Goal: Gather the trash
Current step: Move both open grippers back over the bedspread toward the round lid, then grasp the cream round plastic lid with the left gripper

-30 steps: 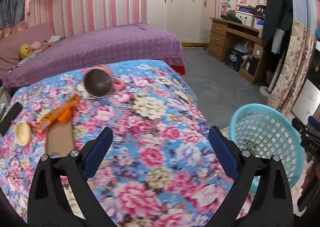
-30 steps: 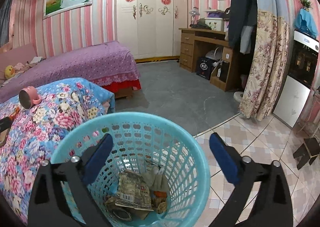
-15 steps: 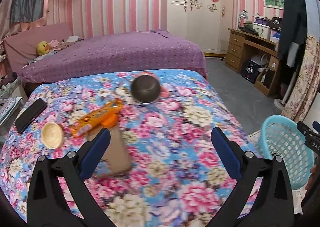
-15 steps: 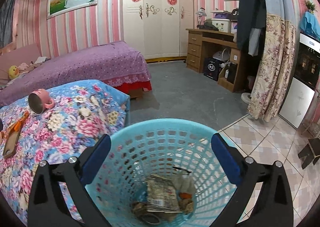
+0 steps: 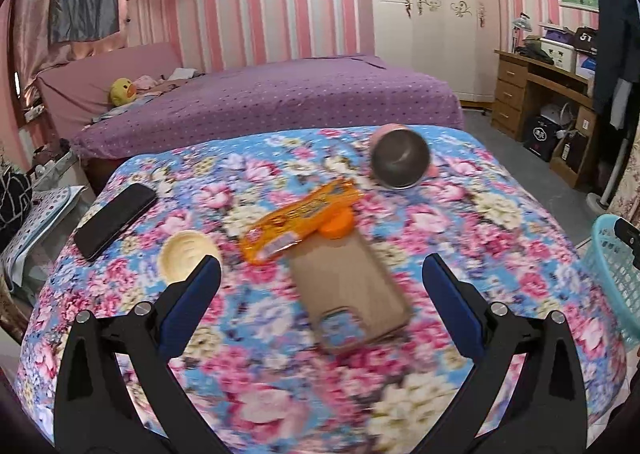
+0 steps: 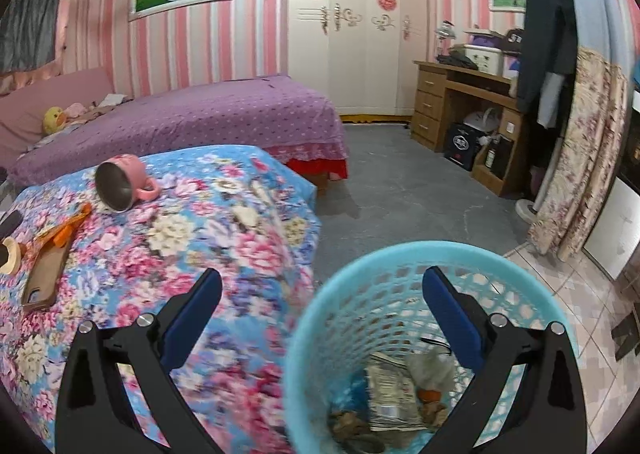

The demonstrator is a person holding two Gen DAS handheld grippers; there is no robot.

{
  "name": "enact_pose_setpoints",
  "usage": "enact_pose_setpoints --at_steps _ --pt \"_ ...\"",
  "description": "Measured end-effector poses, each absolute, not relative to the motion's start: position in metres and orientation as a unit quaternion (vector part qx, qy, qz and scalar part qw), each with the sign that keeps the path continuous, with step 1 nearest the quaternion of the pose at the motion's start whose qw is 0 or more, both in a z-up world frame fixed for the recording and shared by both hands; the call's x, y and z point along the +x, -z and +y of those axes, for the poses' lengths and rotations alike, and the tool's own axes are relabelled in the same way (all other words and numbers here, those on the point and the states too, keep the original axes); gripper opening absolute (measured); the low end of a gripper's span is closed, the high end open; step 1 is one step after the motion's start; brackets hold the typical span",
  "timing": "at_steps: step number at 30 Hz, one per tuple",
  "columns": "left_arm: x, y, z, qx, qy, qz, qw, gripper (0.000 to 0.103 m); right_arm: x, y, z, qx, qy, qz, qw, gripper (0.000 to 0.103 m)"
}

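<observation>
1. Left wrist view. Left gripper [image 5: 320,274] is seen low in the frame, jaws spread wide and nothing held between them. An orange snack wrapper [image 5: 298,219] is placed at centre frame on the floral bedspread [image 5: 460,213], its right end lying over an orange cap [image 5: 336,223] and the upper edge of a brown phone case [image 5: 348,288]. A cream lid [image 5: 186,256] is noted just above the left finger, a black phone [image 5: 114,219] at mid left, a tipped pink mug [image 5: 400,163] at upper centre. A sliver of the blue basket [image 5: 612,274] is shown at the right edge.

2. Right wrist view. Right gripper [image 6: 322,304] is seen low in the frame, jaws likewise wide and empty, held above the blue basket [image 6: 360,274] at lower right. Crumpled packaging [image 6: 390,394] is already lodged at its bottom. The wrapper [image 6: 54,232] is visible at mid left.

3. Step in hand, as judged: the approach to the next piece of trash, most likely the wrapper.

4. Next move, as judged: a descent over the wrapper alone is called for, so that the cap and case beneath are not pinched with it.
</observation>
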State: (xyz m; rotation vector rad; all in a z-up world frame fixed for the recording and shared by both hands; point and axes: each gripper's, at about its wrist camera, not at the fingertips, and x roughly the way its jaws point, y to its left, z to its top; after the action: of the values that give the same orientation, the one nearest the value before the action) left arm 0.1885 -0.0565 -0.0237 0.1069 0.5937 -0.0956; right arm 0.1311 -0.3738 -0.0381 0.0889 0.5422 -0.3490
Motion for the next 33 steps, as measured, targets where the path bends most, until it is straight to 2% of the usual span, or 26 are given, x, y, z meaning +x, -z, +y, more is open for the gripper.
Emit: enact_pose_setpoints --at_steps 15,28,29,32,33 --pt "0.233 0.056 0.038 -0.021 -0.03 0.376 0.926 0.097 0.172 0.047 -0.295 0.014 0.108 0.284 0.953 0.098" --pt "0.279 0.077 0.067 -0.073 -0.057 0.427 0.9 0.097 0.185 0.053 -0.266 -0.009 0.104 0.306 0.946 0.098" --pt "0.281 0.079 0.07 -0.081 -0.057 0.43 0.897 0.096 0.185 0.053 -0.265 -0.007 0.101 0.308 0.946 0.098" --pt "0.284 0.082 0.071 -0.091 -0.043 0.434 0.895 0.082 0.186 0.053 -0.264 -0.001 0.102 0.31 0.945 0.098" --pt "0.283 0.081 0.068 -0.085 -0.038 0.431 0.897 0.072 0.187 0.053 -0.262 0.0 0.1 0.311 0.945 0.098"
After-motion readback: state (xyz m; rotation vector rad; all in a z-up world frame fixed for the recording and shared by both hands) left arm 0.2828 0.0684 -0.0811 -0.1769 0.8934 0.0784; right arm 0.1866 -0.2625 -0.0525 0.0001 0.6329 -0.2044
